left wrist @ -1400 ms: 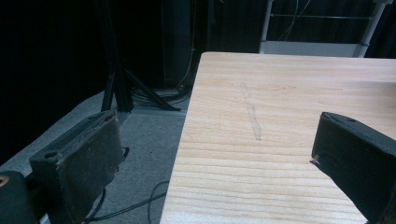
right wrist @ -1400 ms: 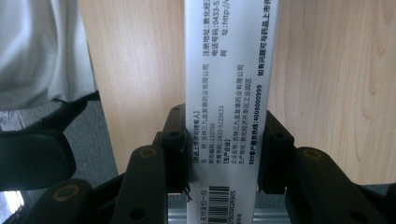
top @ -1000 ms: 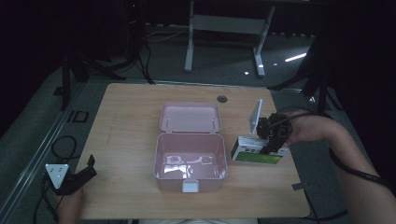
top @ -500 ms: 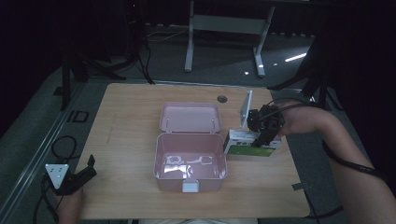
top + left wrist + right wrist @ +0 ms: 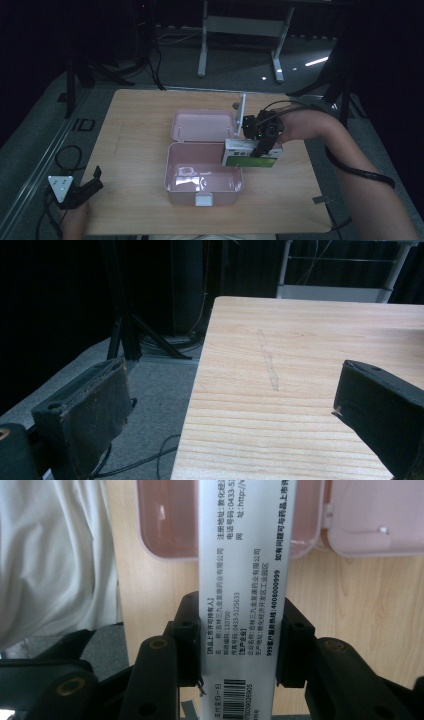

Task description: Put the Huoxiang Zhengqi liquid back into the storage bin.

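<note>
The right gripper (image 5: 261,145) is clamped on a flat white-and-green cardboard medicine box (image 5: 250,154), its black jaws pressing the box's two long sides (image 5: 242,605). In the high view the box hangs over the right rim of an open pink plastic case (image 5: 172,172), at the seam between the case's shallow tray and its flipped-back lid (image 5: 202,125). The case sits on a light wooden table (image 5: 135,125). The left gripper (image 5: 80,189) rests well left of the case at the table's near left edge, jaws apart with nothing between them (image 5: 227,405).
</note>
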Action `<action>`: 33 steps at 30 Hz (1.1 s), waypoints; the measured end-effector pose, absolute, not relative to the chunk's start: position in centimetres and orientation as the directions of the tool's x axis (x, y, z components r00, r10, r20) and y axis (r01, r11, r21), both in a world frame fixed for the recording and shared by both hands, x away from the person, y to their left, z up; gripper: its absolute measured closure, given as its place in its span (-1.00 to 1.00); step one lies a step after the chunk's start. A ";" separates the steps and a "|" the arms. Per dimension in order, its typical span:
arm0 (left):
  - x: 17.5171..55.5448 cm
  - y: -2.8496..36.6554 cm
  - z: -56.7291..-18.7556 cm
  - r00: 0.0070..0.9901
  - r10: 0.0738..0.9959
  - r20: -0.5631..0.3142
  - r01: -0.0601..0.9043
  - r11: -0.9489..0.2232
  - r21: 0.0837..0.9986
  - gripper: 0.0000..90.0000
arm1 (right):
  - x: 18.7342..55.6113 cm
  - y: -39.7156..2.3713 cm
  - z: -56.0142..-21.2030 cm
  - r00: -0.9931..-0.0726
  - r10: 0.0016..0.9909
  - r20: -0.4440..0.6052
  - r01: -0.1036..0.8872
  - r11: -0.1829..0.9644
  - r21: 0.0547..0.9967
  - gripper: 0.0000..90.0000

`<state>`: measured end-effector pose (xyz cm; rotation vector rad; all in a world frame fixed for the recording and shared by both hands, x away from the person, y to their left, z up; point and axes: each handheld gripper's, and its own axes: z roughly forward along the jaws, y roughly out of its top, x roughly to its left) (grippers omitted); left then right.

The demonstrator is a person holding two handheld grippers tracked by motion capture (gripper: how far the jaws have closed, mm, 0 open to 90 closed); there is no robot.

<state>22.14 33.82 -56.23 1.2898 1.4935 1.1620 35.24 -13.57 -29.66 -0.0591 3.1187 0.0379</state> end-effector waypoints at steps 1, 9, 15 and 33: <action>22.1 33.8 -56.2 -0.131 0.991 -0.017 0.227 0.047 0.973 -0.95 | 35.2 -13.3 -29.7 -0.999 -0.034 -0.019 -0.034 0.999 0.020 0.37; 22.1 33.9 -56.2 -0.131 0.991 -0.019 0.226 0.048 0.973 -0.95 | 34.8 -10.7 -30.1 -0.997 -0.071 -0.011 -0.071 0.997 0.002 0.37; 22.1 33.9 -56.2 -0.132 0.991 -0.020 0.227 0.050 0.973 -0.95 | 34.5 -8.3 -30.2 -0.995 -0.097 -0.030 -0.098 0.995 0.027 0.37; 22.1 33.9 -56.2 -0.125 0.992 -0.019 0.229 0.048 0.972 -0.95 | 33.0 -3.7 -32.9 -0.985 -0.175 -0.003 -0.175 0.983 0.046 0.37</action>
